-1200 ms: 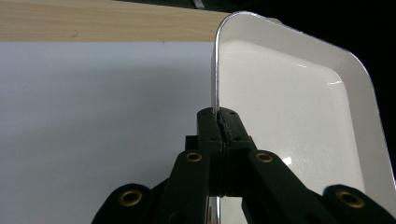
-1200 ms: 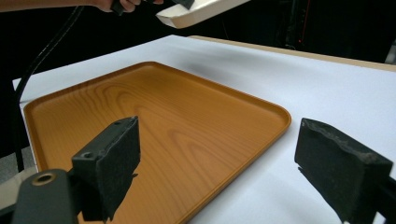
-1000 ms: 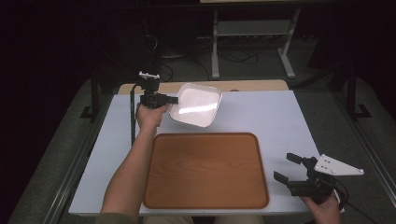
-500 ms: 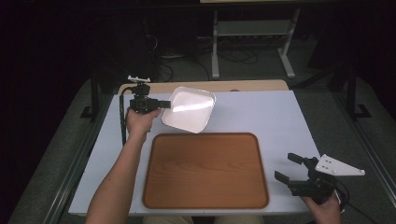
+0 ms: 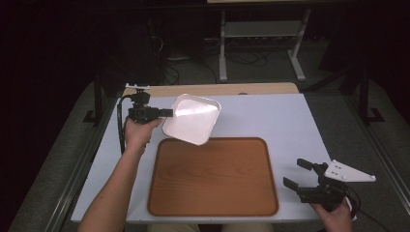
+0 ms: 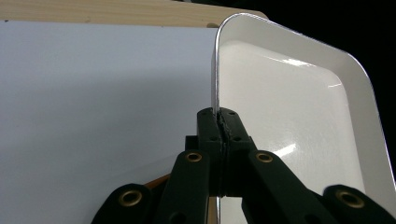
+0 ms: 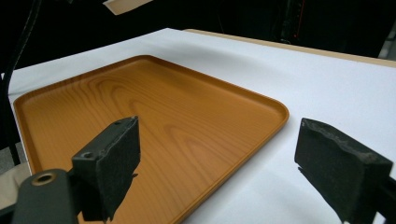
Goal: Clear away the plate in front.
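A white rectangular dish (image 5: 191, 119) hangs tilted above the far left corner of the brown wooden tray (image 5: 212, 176). My left gripper (image 5: 167, 113) is shut on the dish's left rim; in the left gripper view the jaws pinch the thin edge of the dish (image 6: 299, 102) at the left gripper (image 6: 223, 122). My right gripper (image 5: 298, 174) rests near the table's front right corner, open, with nothing between its pads. In the right gripper view the right gripper (image 7: 219, 158) faces the tray (image 7: 140, 112) across its near corner.
A white sheet (image 5: 270, 116) covers the table, with a strip of bare wood (image 5: 217, 89) along the far edge. A metal stand (image 5: 261, 43) and cables lie on the dark floor beyond. The table's side rails run along left and right.
The left gripper has carried the dish leftward and slightly toward the person, so the dish now overlaps the tray's far left corner. The right gripper has stayed put.
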Motion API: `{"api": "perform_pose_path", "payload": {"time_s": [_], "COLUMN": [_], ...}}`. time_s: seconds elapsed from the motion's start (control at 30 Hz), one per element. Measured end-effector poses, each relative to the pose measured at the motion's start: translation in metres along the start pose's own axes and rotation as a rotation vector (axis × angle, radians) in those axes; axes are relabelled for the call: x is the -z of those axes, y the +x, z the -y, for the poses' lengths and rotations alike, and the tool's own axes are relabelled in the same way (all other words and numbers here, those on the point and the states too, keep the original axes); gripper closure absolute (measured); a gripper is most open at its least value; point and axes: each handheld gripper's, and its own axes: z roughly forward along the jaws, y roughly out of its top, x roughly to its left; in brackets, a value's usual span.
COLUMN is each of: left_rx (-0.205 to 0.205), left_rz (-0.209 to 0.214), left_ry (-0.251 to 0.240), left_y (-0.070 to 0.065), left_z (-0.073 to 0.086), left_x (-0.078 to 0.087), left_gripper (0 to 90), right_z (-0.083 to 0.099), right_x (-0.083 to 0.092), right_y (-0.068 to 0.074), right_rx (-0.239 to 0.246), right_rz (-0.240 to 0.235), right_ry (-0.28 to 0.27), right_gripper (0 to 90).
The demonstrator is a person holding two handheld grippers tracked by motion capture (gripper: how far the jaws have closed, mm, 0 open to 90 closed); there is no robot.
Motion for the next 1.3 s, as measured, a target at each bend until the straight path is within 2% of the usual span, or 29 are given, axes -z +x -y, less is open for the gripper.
{"api": "perform_pose_path", "payload": {"time_s": [0.1, 0.43, 0.73, 1.13, 1.2, 1.3], "left_rx": [0.003, -0.020, -0.019, -0.011, -0.002, -0.010], "left_rz": [0.017, 0.020, 0.015, -0.006, 0.002, -0.006], "left_ry": [-0.013, -0.014, -0.008, 0.015, 0.019, 0.031], "left_y": [0.002, 0.001, 0.008, 0.011, 0.011, 0.009], "left_z": [0.001, 0.009, 0.023, 0.053, 0.058, 0.066], "left_x": [0.004, 0.017, 0.025, 0.018, 0.015, 0.011], "left_gripper": [89.0, 89.0, 89.0, 88.9, 89.0, 88.9], "right_z": [0.000, 0.000, -0.001, -0.001, -0.001, -0.002], "right_x": [0.000, -0.002, -0.004, -0.006, -0.006, -0.008], "right_y": [0.000, 0.001, 0.002, 0.003, 0.003, 0.003], "right_rx": [-0.002, 0.005, 0.008, 0.012, 0.013, 0.015], "right_rz": [0.001, 0.000, -0.001, -0.005, -0.008, -0.008], "right_ry": [0.001, 0.015, 0.020, 0.025, 0.025, 0.029], "right_gripper": [13.5, 13.5, 13.5, 13.5, 13.5, 13.5]}}
